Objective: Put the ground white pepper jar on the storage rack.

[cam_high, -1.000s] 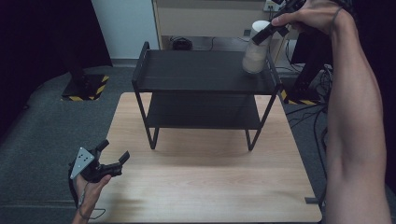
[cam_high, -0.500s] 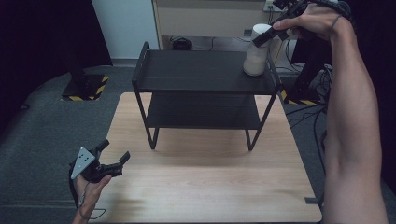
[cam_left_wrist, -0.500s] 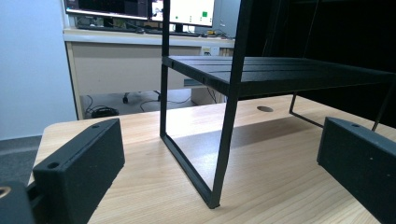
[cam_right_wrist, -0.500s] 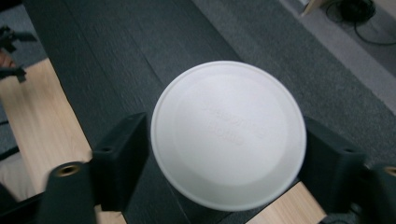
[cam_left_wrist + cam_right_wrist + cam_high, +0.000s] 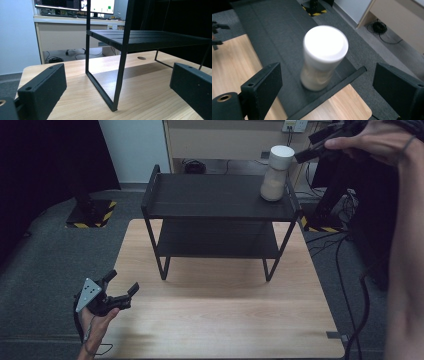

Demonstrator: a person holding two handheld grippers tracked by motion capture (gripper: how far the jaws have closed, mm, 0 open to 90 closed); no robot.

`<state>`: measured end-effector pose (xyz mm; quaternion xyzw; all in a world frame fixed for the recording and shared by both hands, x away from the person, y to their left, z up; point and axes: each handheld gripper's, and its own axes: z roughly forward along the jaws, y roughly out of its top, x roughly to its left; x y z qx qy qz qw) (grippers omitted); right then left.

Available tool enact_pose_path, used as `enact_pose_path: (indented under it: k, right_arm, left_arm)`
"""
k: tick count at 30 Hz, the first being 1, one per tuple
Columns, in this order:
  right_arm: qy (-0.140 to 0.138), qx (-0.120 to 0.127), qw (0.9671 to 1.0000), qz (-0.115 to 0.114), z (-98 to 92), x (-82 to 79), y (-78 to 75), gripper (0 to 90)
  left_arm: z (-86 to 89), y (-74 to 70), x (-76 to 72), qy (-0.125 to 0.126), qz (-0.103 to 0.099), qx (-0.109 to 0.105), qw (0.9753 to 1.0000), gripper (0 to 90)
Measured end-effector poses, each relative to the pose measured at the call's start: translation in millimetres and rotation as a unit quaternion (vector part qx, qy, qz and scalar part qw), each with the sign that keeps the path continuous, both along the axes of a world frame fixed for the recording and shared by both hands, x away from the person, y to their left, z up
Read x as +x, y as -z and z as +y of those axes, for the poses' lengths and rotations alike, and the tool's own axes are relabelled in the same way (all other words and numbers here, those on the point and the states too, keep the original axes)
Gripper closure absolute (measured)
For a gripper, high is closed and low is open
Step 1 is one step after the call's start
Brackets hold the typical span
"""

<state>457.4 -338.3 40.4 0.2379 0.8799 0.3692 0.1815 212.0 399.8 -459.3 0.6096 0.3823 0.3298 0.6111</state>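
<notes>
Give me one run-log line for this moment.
jar: upright on rack top shelf, right end | right gripper: open, apart from jar | left gripper: open, over table front-left corner

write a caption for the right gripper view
Open right gripper above a white-lidded jar standing on the black shelf.

Left gripper (image 5: 121, 291): jaws spread wide, empty, low by the table's (image 5: 225, 320) near-left corner.
Right gripper (image 5: 312, 151): jaws wide apart, empty, raised beyond the table's far-right corner.

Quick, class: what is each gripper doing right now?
Left gripper: open, holding nothing.
Right gripper: open, jaws apart above the white jar, holding nothing.
</notes>
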Motion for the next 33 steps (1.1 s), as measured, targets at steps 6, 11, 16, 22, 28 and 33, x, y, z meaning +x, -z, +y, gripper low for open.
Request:
enact_pose_path:
  k: [6,11,16,22,28,33]
  right_arm:
    - [0.004,0.023,0.9992,-0.034,-28.4,-57.7,4.5,8.2]
    - [-0.001,0.027,0.9985,-0.048,-42.9,-98.4,7.3,9.0]
    - [-0.010,0.044,0.9968,-0.066,-53.8,-136.2,18.6,10.7]
    - [-0.015,0.070,0.9938,-0.085,-69.1,-172.8,42.5,9.7]
    - [-0.013,0.087,0.9929,-0.080,-80.3,-186.1,63.9,8.9]
    - [-0.006,0.090,0.9926,-0.081,-85.1,-187.6,66.8,9.0]
  left_arm:
    - [-3.9,-1.6,1.7,0.006,0.001,0.008,0.9999,0.0]
    - [-5.5,-2.3,2.5,0.013,0.000,0.012,0.9998,0.0]
    - [-6.4,-2.4,2.7,0.015,-0.001,0.010,0.9998,0.0]
    - [-6.8,-2.4,2.9,0.016,-0.003,0.009,0.9998,0.0]
    - [-8.3,-3.3,3.4,0.016,-0.002,0.014,0.9998,0.0]
    - [-9.3,-2.6,3.9,0.015,0.000,0.013,0.9998,0.0]
